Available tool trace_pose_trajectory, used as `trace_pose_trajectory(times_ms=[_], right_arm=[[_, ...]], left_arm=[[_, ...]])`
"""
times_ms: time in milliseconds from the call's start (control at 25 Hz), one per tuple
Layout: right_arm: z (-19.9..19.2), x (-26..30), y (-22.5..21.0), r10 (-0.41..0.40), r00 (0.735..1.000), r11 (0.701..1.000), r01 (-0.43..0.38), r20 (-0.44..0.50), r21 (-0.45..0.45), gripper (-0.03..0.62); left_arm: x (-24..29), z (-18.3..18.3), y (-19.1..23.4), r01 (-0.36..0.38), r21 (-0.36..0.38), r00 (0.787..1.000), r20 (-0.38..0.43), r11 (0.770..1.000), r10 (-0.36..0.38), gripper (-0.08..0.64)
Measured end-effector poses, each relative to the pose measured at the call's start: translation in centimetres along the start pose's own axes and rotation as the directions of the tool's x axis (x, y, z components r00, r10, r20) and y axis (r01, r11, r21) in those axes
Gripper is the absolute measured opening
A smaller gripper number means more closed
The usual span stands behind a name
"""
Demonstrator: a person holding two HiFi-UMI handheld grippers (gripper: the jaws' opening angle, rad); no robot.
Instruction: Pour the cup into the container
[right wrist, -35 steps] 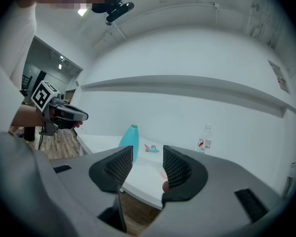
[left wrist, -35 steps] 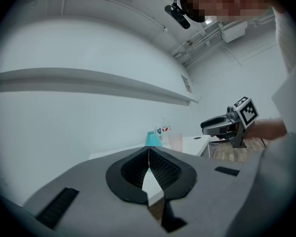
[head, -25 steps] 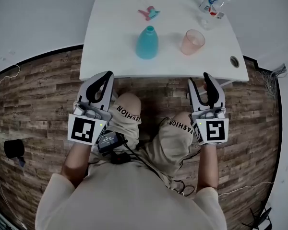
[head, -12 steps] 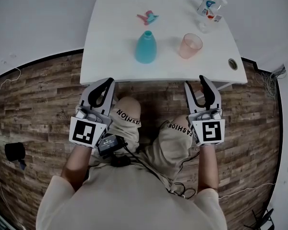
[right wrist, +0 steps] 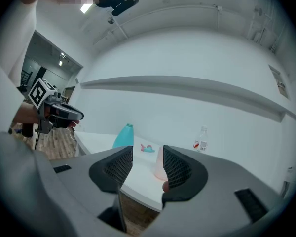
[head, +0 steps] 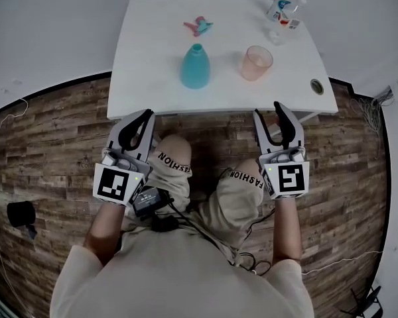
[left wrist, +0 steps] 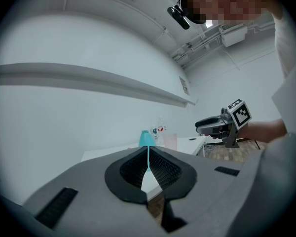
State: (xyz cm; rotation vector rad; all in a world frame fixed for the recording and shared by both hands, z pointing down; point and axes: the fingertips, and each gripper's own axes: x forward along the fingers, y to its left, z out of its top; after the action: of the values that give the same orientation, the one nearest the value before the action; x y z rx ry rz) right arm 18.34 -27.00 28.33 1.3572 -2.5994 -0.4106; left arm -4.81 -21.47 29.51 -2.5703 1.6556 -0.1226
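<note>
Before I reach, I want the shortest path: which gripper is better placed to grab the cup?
Right. The right gripper is nearer the pink cup, jaws apart and empty, the cup framed between them. The left gripper is shut and faces the teal bottle.

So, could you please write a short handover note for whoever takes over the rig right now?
Left gripper: shut, empty, at the near edge of the table.
Right gripper: open, empty, at the same edge, lined up with the pink cup.
Teal container: upright, left of the cup, not touching it.
Done: nothing; cup untouched.
Left: grip the cup, lift it, pour into the container's narrow neck.
</note>
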Motion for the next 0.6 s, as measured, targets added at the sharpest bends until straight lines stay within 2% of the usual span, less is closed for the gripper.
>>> trace_pose_trajectory(times_ms=[120, 360, 520, 600], right_arm=[[-0.5, -0.1, 0.1, 0.004, 1.000, 1.000, -0.004, -0.011, 0.011, 0.172], [0.0, 0.3, -0.6, -0.005, 1.000, 1.000, 0.005, 0.006, 0.009, 0.173], [0.1, 0.8, -0.7, 0.001, 1.000, 1.000, -0.001, 0.010, 0.020, 0.172], [0.4, 1.0, -1.1, 0.002, 1.000, 1.000, -0.002, 0.020, 0.028, 0.172]], left_arm=[[0.0, -0.7, -0.3, 0.015, -0.042, 1.000, -0.025, 0.999, -0.016, 0.014], [0.3, -0.5, -0.3, 0.027, -0.044, 0.999, -0.027, 0.999, -0.029, 0.012], [0.3, -0.3, -0.4, 0.046, -0.097, 0.998, -0.036, 0.994, -0.050, 0.012], [0.7, 0.2, -0.7, 0.051, -0.093, 0.998, -0.025, 0.994, -0.054, 0.012]])
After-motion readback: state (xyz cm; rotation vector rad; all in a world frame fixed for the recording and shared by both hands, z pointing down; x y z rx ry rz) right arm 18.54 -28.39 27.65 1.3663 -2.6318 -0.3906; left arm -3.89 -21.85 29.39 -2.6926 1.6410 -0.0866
